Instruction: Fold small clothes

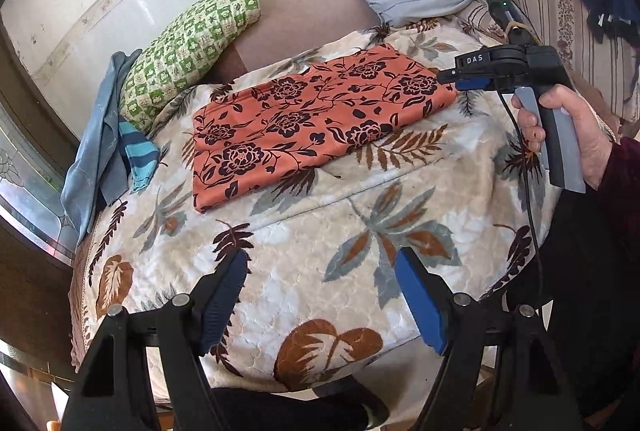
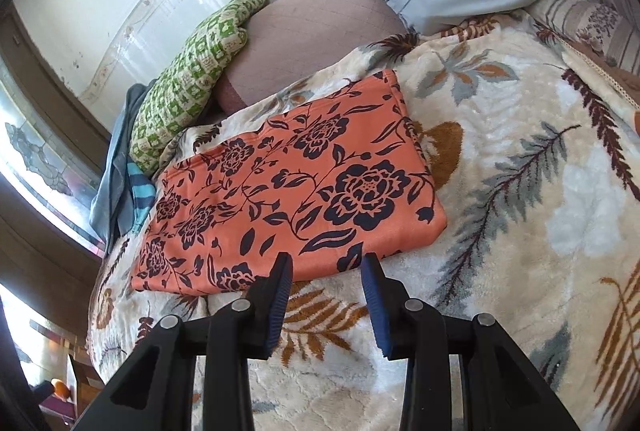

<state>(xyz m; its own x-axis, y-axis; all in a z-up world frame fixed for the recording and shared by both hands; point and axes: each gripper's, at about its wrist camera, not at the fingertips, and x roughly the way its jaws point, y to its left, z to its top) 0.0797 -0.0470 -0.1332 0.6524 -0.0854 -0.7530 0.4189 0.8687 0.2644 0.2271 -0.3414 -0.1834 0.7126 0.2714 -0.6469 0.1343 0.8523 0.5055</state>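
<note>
We have the orange floral garment (image 1: 316,119) lying flat on the leaf-patterned blanket (image 1: 312,271), already folded into a neat rectangle with square edges. In the left wrist view it sits toward 12 o'clock from our left gripper (image 1: 320,295), whose jaws stand wide apart over bare blanket with nothing between them. Our right gripper (image 2: 326,295) hovers at the garment's near edge, which lies at 12 o'clock just beyond its tips; its jaws are partly apart and, as far as we can see, clamp nothing. From the left view, that right gripper's tips reach the garment's corner at 2 o'clock, held by a hand (image 1: 576,135). We judge this piece close to done, so the step in hand is either 1 more fold or moving it aside. To do it well, we should pinch all layers at the near corner together, not just the top one, and bring the left gripper to the matching corner at 9 o'clock so both ends lift evenly. The plush blanket may drag the fabric, so we lift before we carry. More clothes, the blue pieces (image 1: 100,151), wait at 9 o'clock beside the green checked pillow (image 1: 188,51).
</note>
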